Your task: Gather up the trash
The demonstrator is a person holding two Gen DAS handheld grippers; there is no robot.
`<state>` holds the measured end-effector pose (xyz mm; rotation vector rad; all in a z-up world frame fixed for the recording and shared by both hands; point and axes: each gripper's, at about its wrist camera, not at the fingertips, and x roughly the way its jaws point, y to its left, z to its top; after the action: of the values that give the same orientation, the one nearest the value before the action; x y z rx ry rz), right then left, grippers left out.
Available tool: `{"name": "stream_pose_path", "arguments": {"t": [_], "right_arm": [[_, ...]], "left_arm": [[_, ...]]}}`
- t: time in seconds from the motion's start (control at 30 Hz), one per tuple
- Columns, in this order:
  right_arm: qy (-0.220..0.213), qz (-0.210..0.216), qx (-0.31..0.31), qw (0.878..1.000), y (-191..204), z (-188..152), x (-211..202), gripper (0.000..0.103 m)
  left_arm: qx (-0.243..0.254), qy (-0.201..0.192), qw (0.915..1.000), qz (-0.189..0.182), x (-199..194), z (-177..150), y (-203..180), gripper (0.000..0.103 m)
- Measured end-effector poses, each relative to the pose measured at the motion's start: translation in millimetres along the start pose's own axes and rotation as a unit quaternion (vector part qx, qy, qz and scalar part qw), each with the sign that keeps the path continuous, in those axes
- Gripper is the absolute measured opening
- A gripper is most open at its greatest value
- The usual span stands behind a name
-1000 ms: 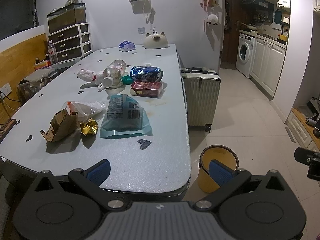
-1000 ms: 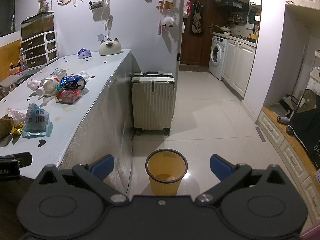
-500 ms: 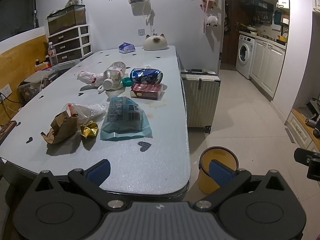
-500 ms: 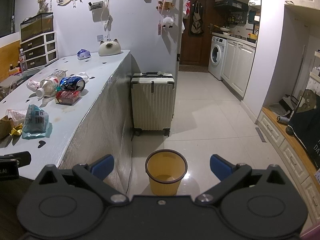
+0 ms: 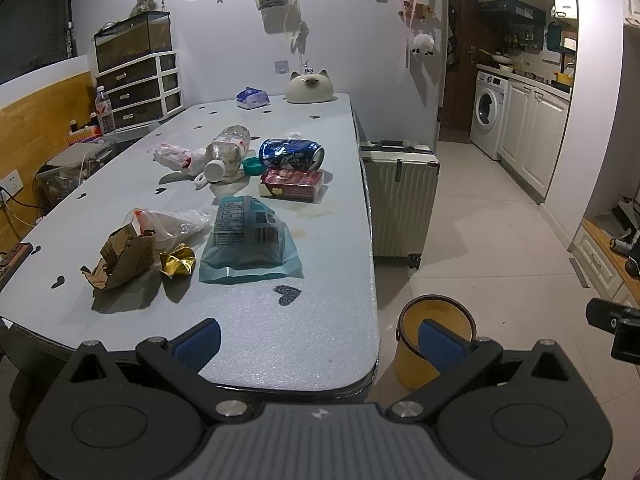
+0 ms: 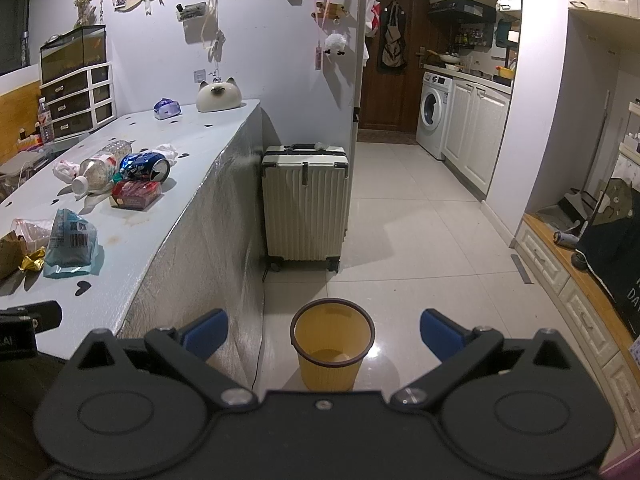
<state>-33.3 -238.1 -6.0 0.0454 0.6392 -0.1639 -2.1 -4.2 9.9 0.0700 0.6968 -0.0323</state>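
Trash lies on the pale table (image 5: 280,332): a teal snack bag (image 5: 248,240), torn brown cardboard (image 5: 120,258), a gold wrapper (image 5: 178,260), a clear plastic bag (image 5: 172,220), a red box (image 5: 292,184), a crushed blue can (image 5: 290,152), a plastic bottle (image 5: 228,152) and a white wad (image 5: 172,156). A yellow bin (image 6: 332,344) stands on the floor by the table's near corner. My left gripper (image 5: 320,344) hovers open over the table's near edge. My right gripper (image 6: 324,332) is open above the bin, holding nothing.
A white suitcase (image 6: 306,204) stands against the table's side beyond the bin. A cat-shaped ornament (image 5: 310,88) and a tissue pack (image 5: 252,98) sit at the table's far end. Drawers (image 5: 140,88) line the left wall. Tiled floor runs toward the washing machine (image 6: 434,114).
Both views have shifted only slightly; the left gripper has edged a little back from the table. Both grippers stay open and the trash has not moved.
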Motion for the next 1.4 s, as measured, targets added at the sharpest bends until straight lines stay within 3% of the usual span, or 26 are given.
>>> {"name": "stream_pose_path", "arguments": {"t": [1.4], "right_arm": [[0.007, -0.003, 0.007, 1.000, -8.9, -0.2, 7.7, 0.103]], "left_arm": [[-0.008, -0.003, 1.0000, -0.004, 1.8, 1.5, 3.1, 0.103]]}}
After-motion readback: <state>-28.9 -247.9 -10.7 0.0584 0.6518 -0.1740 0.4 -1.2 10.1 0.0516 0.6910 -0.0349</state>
